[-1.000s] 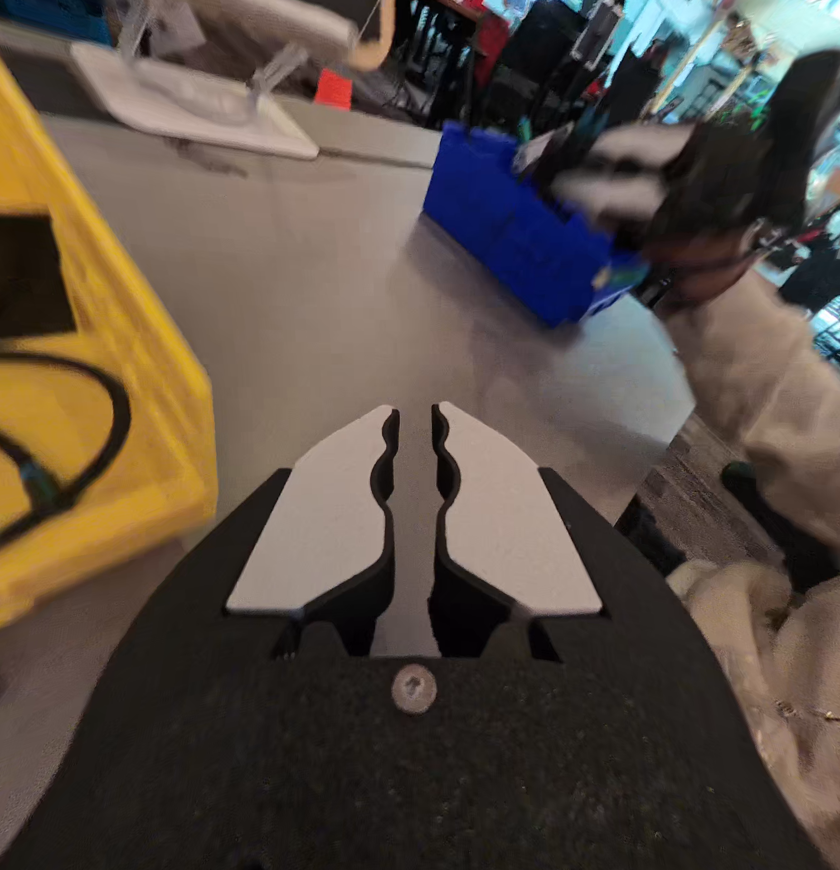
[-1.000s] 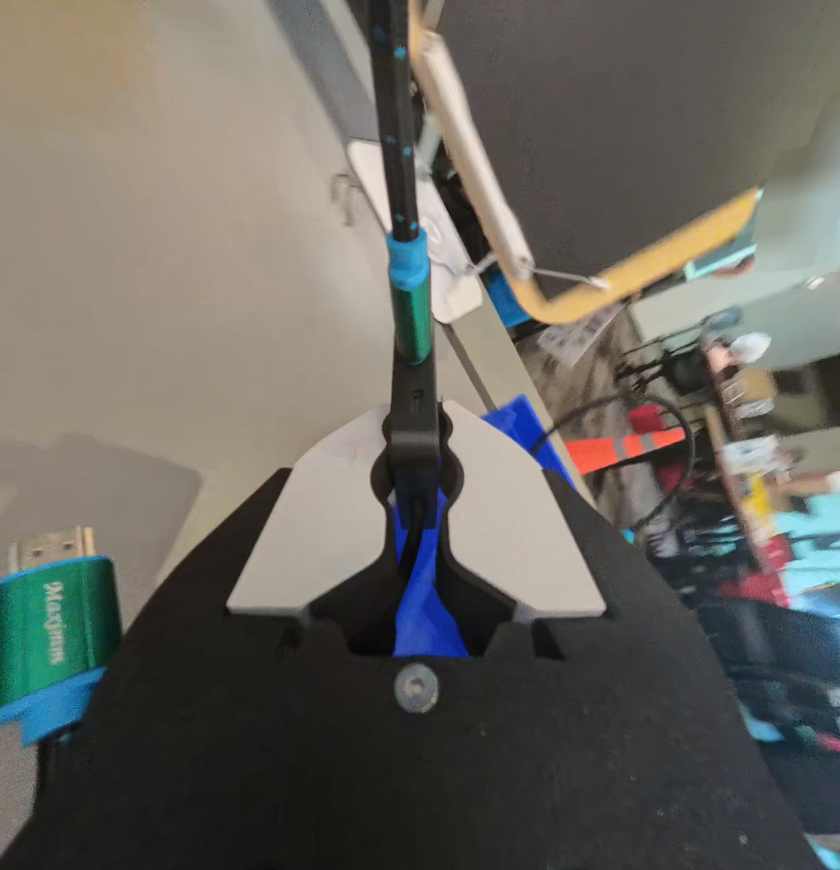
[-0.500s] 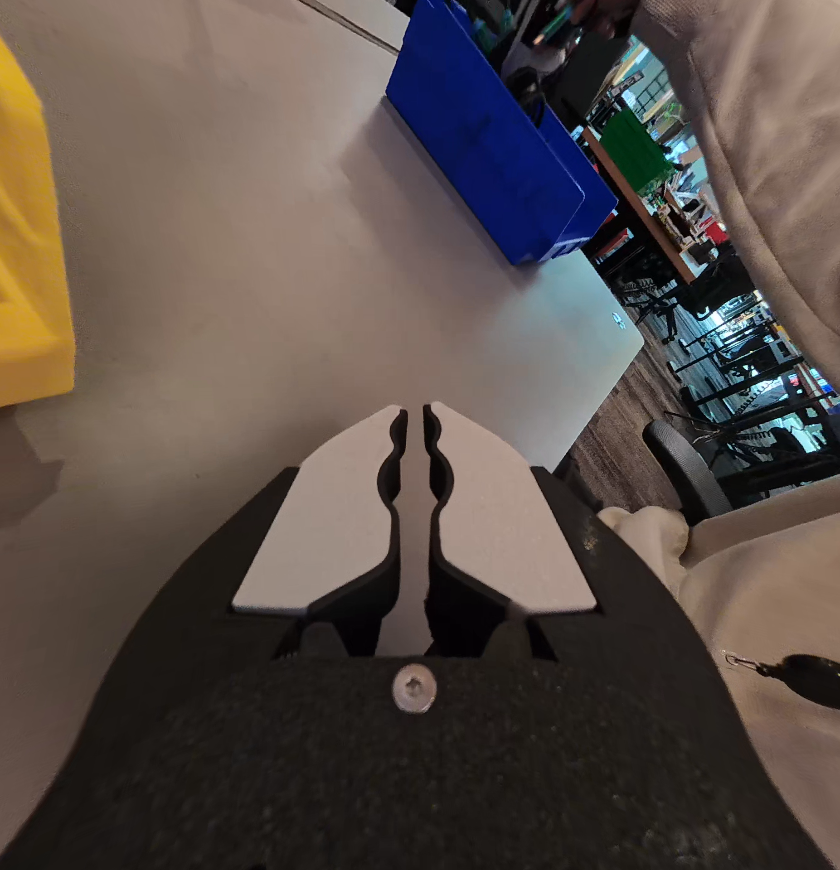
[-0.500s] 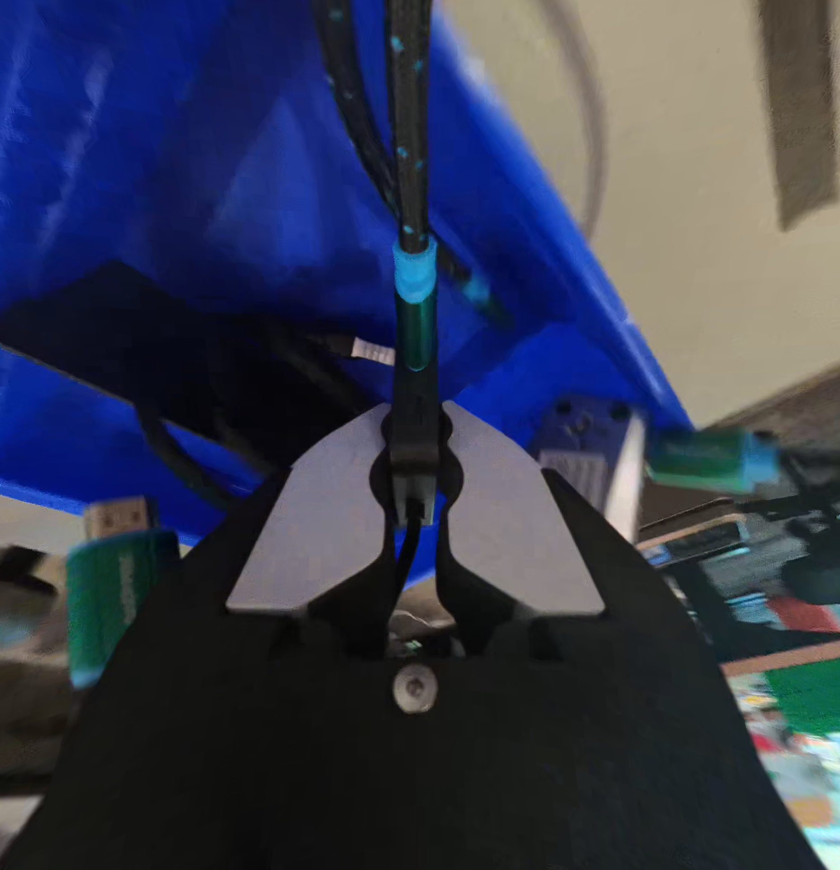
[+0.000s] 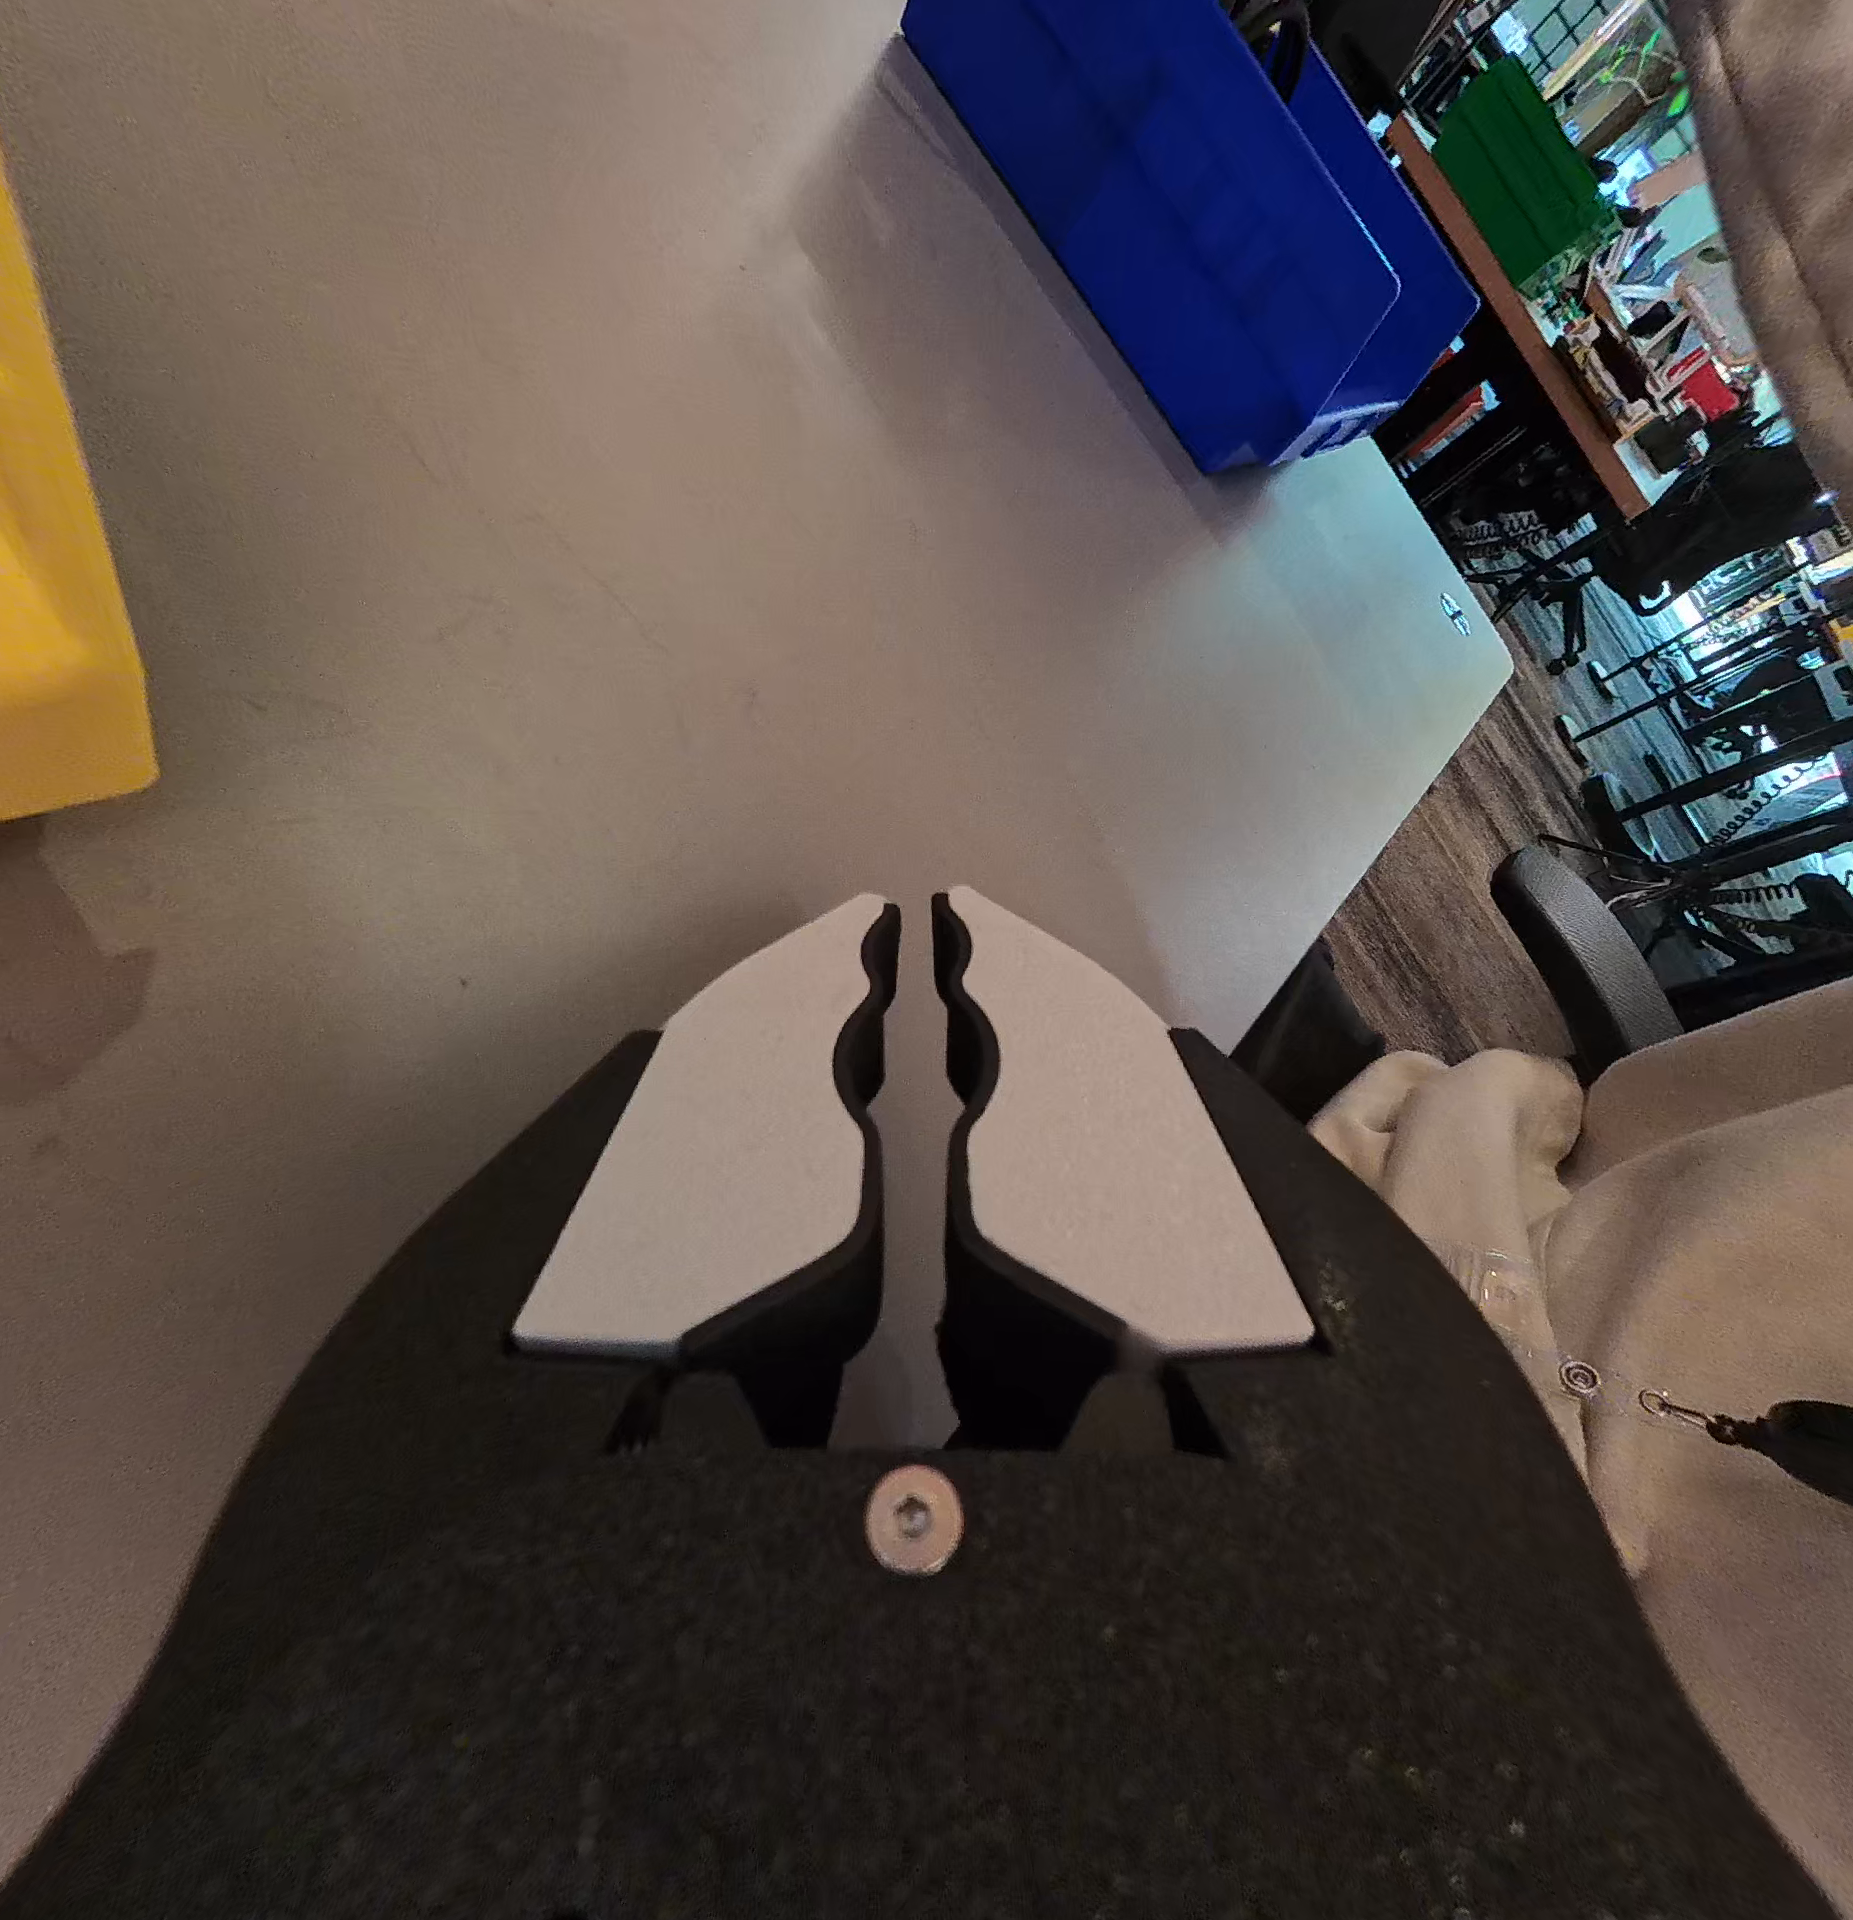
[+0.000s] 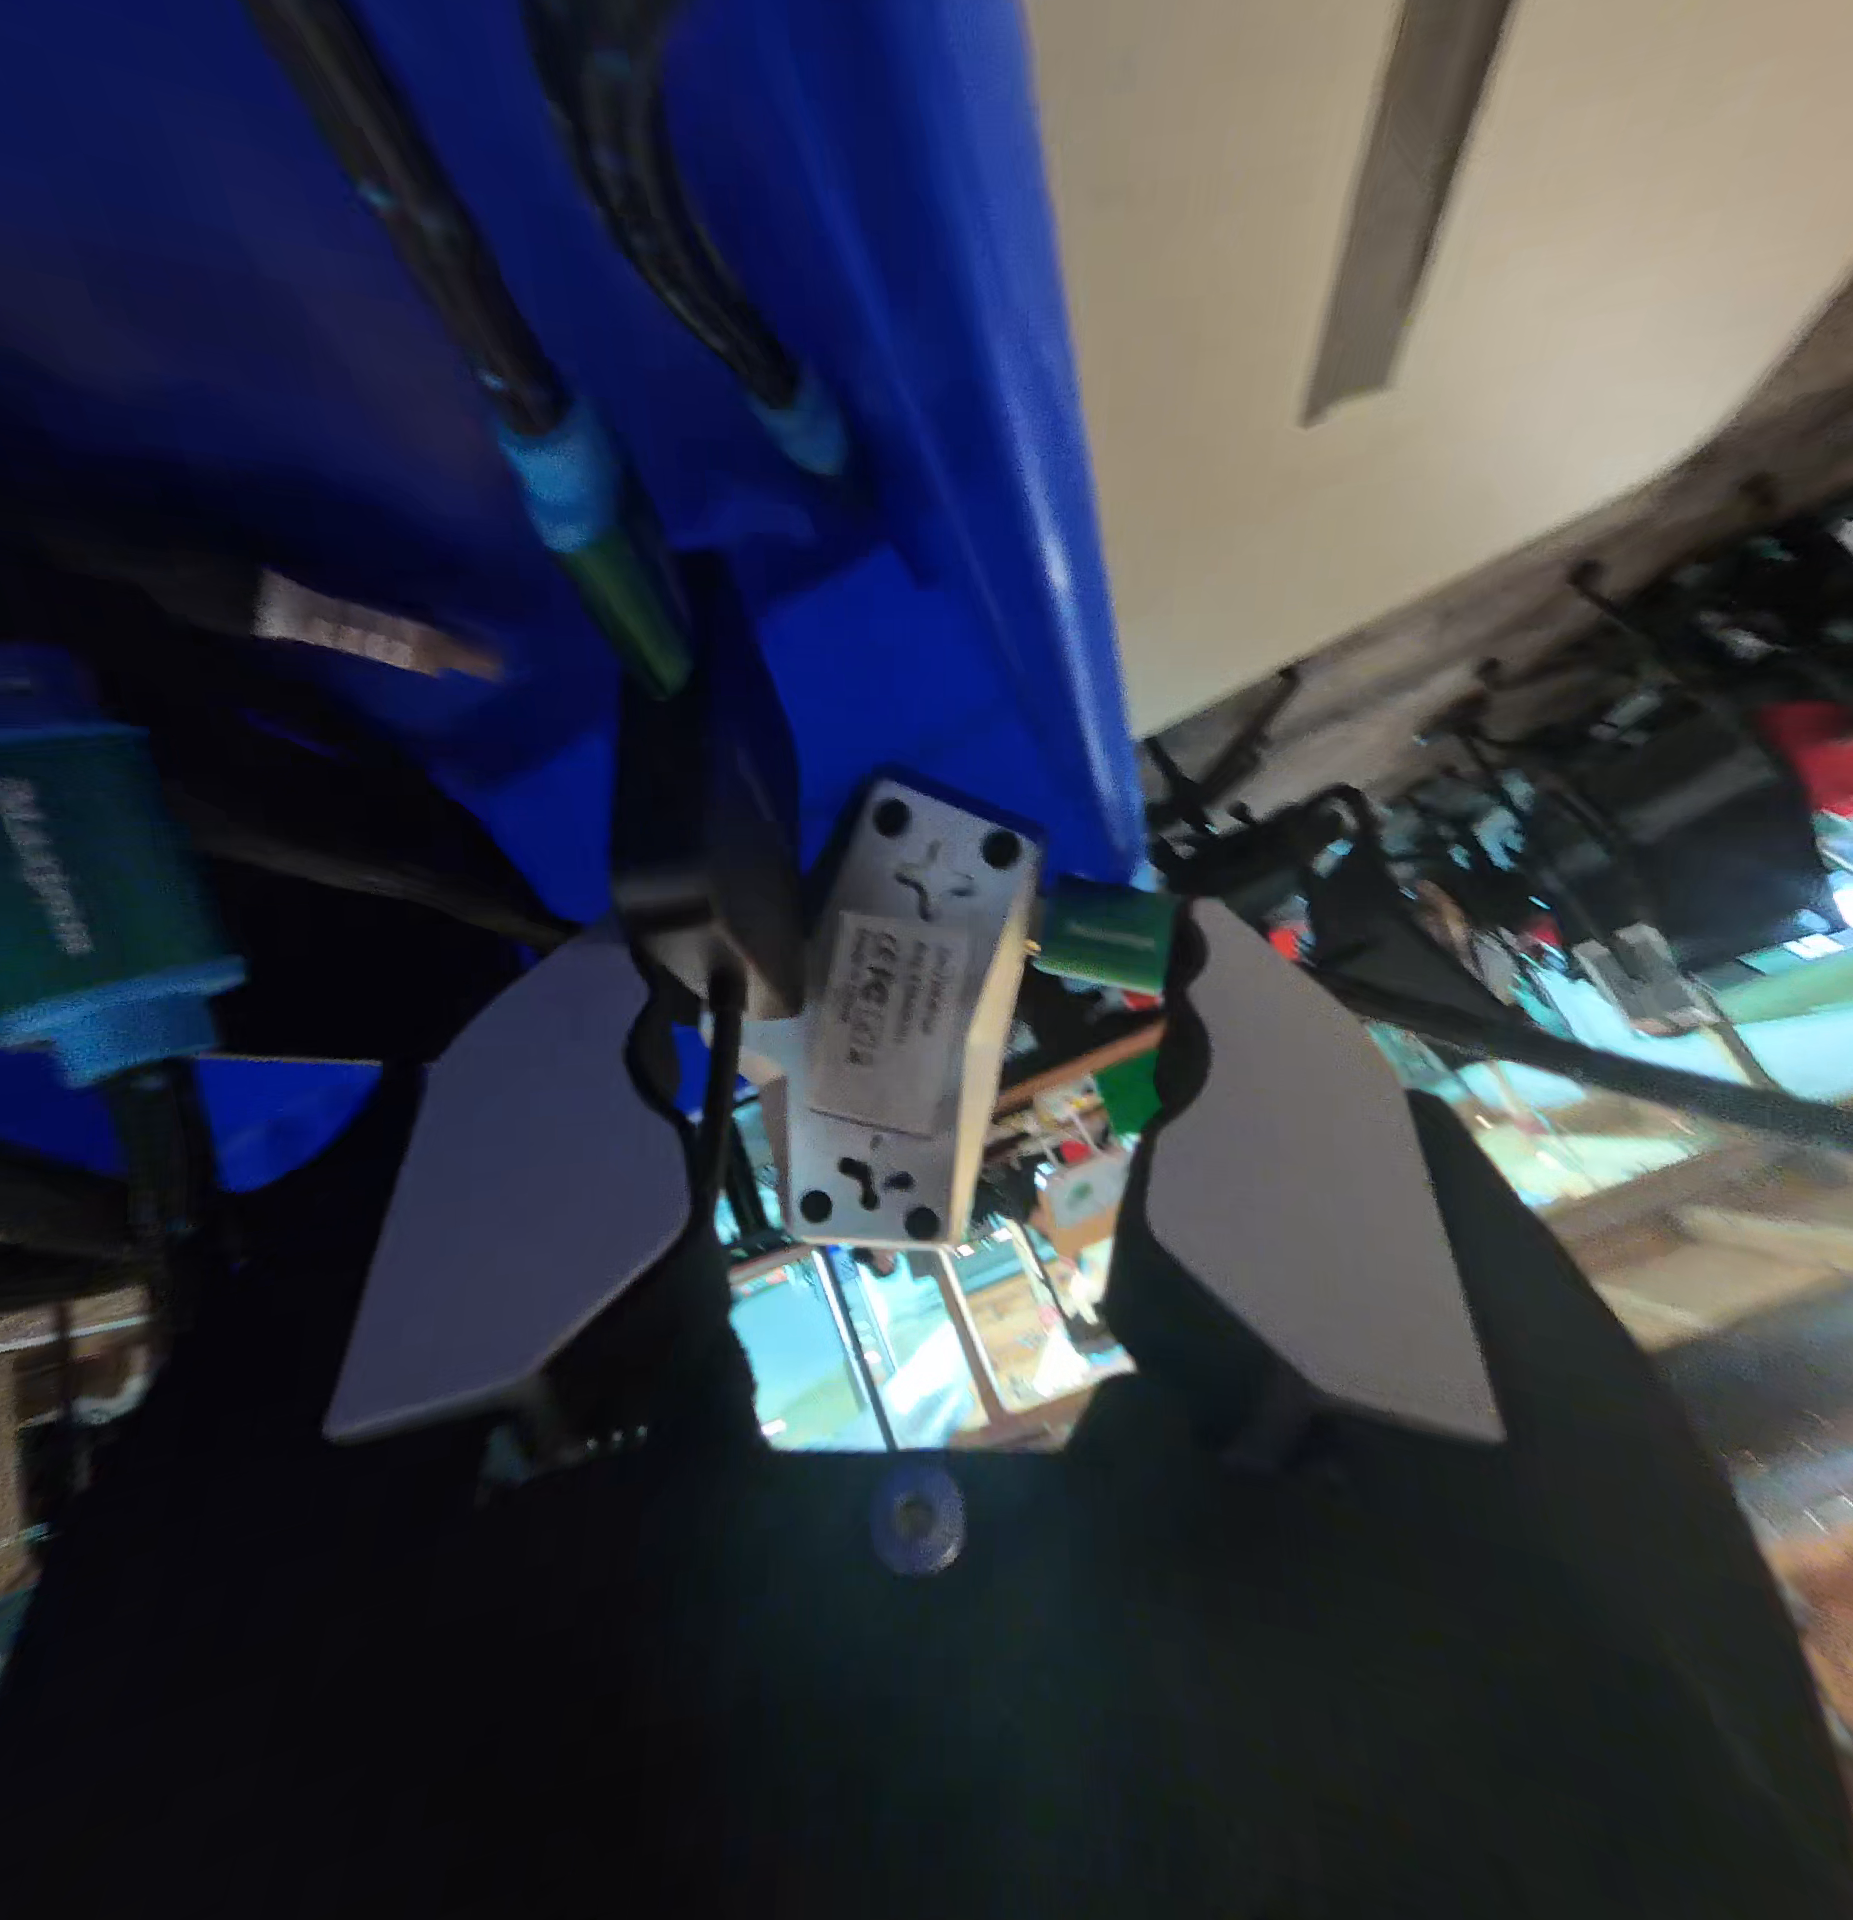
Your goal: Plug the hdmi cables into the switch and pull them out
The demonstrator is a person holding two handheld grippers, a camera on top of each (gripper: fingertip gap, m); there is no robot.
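Note:
In the right wrist view my right gripper (image 6: 906, 925) is wide open over the blue bin (image 6: 901, 416). The silver switch (image 6: 901, 1039) hangs between the fingers, and neither pad presses on it. A green HDMI plug (image 6: 1104, 935) sits at its right side and a black plug (image 6: 704, 862) with a thin cable at its left. Another green plug on a braided cable (image 6: 610, 582) hangs above, and a larger green plug (image 6: 80, 894) is at the far left. My left gripper (image 5: 909, 909) is over the bare table (image 5: 589, 520), jaws nearly together with nothing between them.
A yellow bin (image 5: 28, 571) stands at the left edge of the left wrist view and the blue bin (image 5: 1213, 229) at the table's far right. The table edge runs at the right, with a person's light sleeve (image 5: 1680, 1247), chairs and floor beyond. About 60 centimetres separates my left fingertips from my right.
My right jaws have opened wide and let go of the black plug they held. The switch and cables now hang loose between the fingers. My left jaws have narrowed on air.

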